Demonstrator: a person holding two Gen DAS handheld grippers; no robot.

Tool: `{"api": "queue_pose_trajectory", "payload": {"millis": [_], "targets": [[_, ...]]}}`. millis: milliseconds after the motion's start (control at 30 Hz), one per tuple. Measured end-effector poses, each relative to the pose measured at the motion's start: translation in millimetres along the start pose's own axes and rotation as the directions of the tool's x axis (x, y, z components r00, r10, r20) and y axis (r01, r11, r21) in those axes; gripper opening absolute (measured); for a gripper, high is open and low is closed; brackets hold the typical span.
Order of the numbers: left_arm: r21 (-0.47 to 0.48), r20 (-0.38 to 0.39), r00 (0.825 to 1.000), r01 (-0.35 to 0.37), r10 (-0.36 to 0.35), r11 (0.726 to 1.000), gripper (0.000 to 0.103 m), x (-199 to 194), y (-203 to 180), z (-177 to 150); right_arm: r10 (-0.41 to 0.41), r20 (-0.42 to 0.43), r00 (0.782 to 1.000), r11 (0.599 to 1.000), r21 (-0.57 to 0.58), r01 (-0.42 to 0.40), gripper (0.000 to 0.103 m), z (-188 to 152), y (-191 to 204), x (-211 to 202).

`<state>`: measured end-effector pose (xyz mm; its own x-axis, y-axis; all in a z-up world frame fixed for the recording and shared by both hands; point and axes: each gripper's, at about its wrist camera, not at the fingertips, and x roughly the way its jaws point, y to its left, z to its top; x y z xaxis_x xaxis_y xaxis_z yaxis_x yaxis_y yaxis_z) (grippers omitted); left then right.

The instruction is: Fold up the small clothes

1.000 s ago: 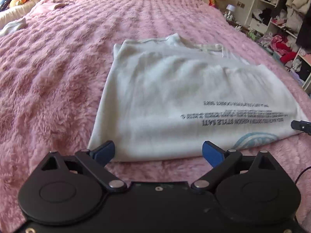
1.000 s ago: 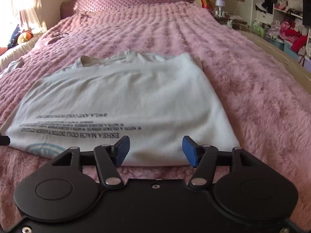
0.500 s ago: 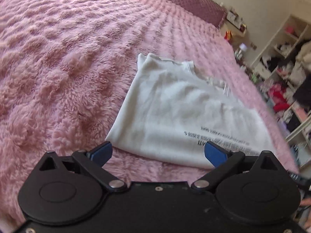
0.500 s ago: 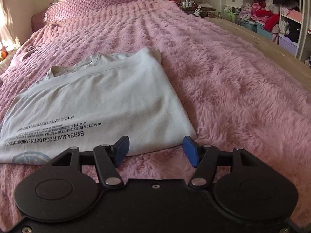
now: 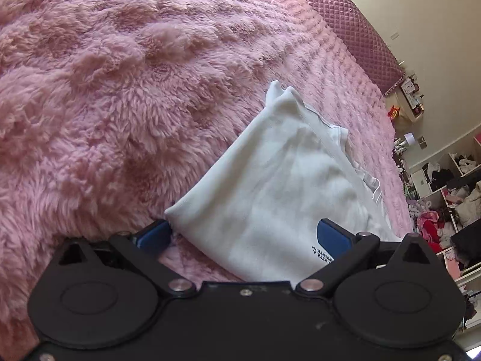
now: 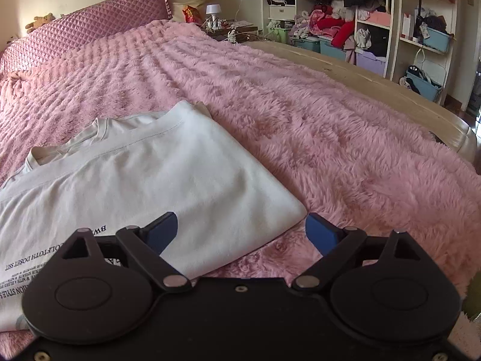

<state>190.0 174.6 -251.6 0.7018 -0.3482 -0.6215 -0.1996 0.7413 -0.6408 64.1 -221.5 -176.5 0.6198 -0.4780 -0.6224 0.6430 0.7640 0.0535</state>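
Note:
A white t-shirt (image 5: 270, 186) with black printed text lies partly folded on a fluffy pink blanket (image 5: 105, 75). My left gripper (image 5: 245, 236) is open, its blue pads straddling the shirt's near left corner, low over the blanket. In the right wrist view the same shirt (image 6: 144, 174) lies flat, and my right gripper (image 6: 242, 233) is open with its pads either side of the shirt's near right corner. The pink blanket (image 6: 330, 120) stretches beyond it. Neither gripper holds the cloth.
A quilted pink headboard (image 6: 84, 33) stands at the far end of the bed. The wooden bed frame edge (image 6: 375, 78) runs along the right. Cluttered shelves of clothes and bins (image 6: 345, 21) stand beyond it, with a nightstand and small lamp (image 6: 212, 10).
Both grippers have swung outward and dropped closer to the shirt: the left to its left corner, the right to its right corner. Both stay open. The shirt has not moved.

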Motion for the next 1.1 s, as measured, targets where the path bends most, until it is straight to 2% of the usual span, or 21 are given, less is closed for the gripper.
{"api": "queue_pose_trajectory", "payload": {"millis": [167,267,333,400,467,500,533,567,600,633,667,700,767,800,900,933,1100], "targets": [[0.006,0.062,0.997,0.034,-0.035,0.999,0.103,0.0,9.9,-13.5,-0.002,-0.041,0.999,1.000,-0.030,0.001,0.093,-6.1,1.8,3.6],[-0.044,0.098,0.992,0.081,-0.076,0.996,0.103,-8.3,11.7,-13.9,-0.006,-0.047,0.999,1.000,-0.005,0.006,0.093,-5.2,-4.0,1.4],[-0.080,0.121,0.987,0.119,-0.109,0.990,0.099,-13.7,14.5,-13.1,-0.002,-0.051,0.999,1.000,0.002,0.002,0.093,-5.3,-5.5,0.2],[-0.101,0.126,0.986,0.121,-0.108,0.987,0.097,-14.7,17.6,-12.7,-0.002,-0.059,0.998,1.000,-0.001,0.002,0.093,-6.4,-4.0,0.4],[-0.120,0.133,0.988,0.097,-0.081,0.988,0.080,-14.7,21.2,-12.8,0.006,-0.065,0.998,1.000,-0.003,-0.007,0.093,-6.9,-2.1,0.3],[-0.131,0.139,0.987,0.099,-0.080,0.987,0.077,-16.1,23.0,-13.3,0.012,-0.068,0.998,1.000,-0.005,-0.012,0.093,-6.9,-1.4,0.1],[-0.140,0.147,0.985,0.108,-0.087,0.984,0.066,-17.9,24.9,-13.4,0.016,-0.070,0.997,1.000,-0.009,-0.016,0.093,-6.9,-0.8,-0.4],[-0.150,0.151,0.984,0.118,-0.095,0.982,0.050,-18.8,26.1,-13.3,0.018,-0.069,0.997,1.000,-0.015,-0.019,0.093,-6.9,0.2,-1.3],[-0.160,0.150,0.983,0.127,-0.103,0.979,0.042,-19.5,27.3,-12.8,0.018,-0.066,0.998,1.000,-0.019,-0.019,0.093,-7.0,0.9,-2.2],[-0.167,0.145,0.983,0.138,-0.114,0.976,0.029,-19.0,28.1,-11.7,0.018,-0.062,0.998,1.000,-0.023,-0.019,0.093,-7.1,1.6,-3.3],[-0.174,0.145,0.981,0.151,-0.126,0.973,0.024,-18.9,29.0,-11.4,0.018,-0.059,0.998,0.999,-0.025,-0.020,0.093,-7.0,2.2,-4.2],[-0.183,0.143,0.981,0.158,-0.132,0.970,0.023,-19.7,29.5,-11.2,0.020,-0.059,0.998,0.999,-0.026,-0.021,0.093,-6.8,2.3,-4.6],[-0.211,0.141,0.980,0.168,-0.140,0.963,0.012,-20.3,32.3,-10.4,0.021,-0.061,0.998,0.999,-0.026,-0.023,0.093,-6.0,2.5,-5.1],[-0.236,0.142,0.978,0.181,-0.151,0.955,0.011,-21.1,34.5,-9.8,0.021,-0.062,0.998,0.999,-0.026,-0.022,0.093,-6.0,2.5,-5.3],[-0.322,0.139,0.964,0.260,-0.226,0.910,0.007,-27.3,36.8,-6.5,0.021,-0.065,0.998,1.000,-0.019,-0.022,0.093,-5.4,1.4,-5.7],[-0.315,0.146,0.955,0.294,-0.260,0.903,0.007,-31.7,32.6,-4.3,0.023,-0.066,0.998,1.000,-0.017,-0.025,0.093,-5.1,0.8,-5.9],[-0.216,0.129,0.926,0.376,-0.355,0.901,0.007,-46.8,-12.9,6.4,0.034,-0.071,0.997,0.999,-0.014,-0.035,0.093,-1.3,-2.1,-8.6]]}}
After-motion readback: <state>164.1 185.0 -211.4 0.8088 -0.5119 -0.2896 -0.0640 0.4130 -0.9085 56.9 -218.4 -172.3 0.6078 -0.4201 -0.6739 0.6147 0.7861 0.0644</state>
